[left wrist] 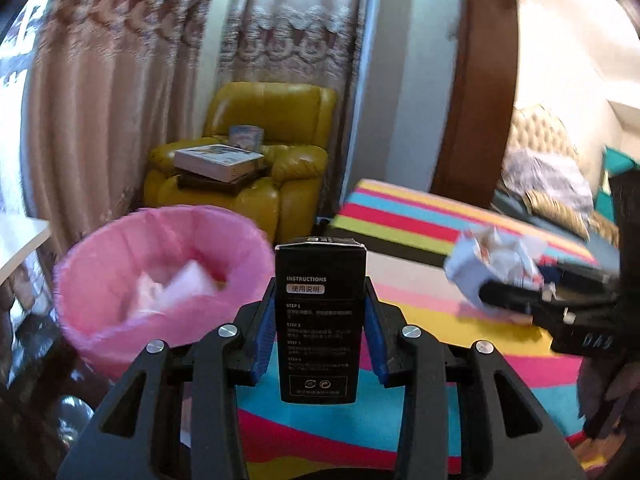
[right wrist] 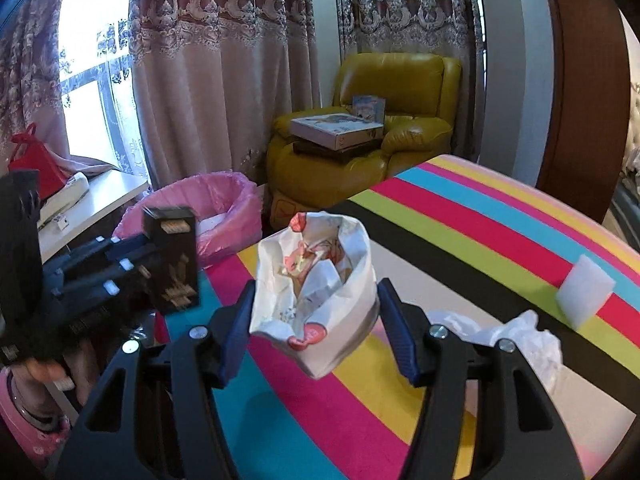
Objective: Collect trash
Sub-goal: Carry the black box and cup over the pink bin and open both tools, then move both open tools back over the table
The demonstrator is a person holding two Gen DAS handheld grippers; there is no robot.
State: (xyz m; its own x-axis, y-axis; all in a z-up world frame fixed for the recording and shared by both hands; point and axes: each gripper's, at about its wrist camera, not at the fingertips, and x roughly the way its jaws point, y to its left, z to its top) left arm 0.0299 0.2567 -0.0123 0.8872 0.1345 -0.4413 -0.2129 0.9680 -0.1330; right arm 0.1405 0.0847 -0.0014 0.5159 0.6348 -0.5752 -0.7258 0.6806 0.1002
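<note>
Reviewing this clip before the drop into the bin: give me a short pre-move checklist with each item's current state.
1. Left gripper clamped on black box: ok.
2. Right gripper clamped on crumpled paper bag: ok.
3. Pink-lined bin open, with room: ok.
4. Box already above the bin: not ok, it is beside it.
5. Table cleared: not ok, white wrapper and white pad remain.

R tongs (right wrist: 316,320) clamping crumpled paper bag (right wrist: 320,300), pink bin (right wrist: 240,204) behind, striped table (right wrist: 460,220)
</note>
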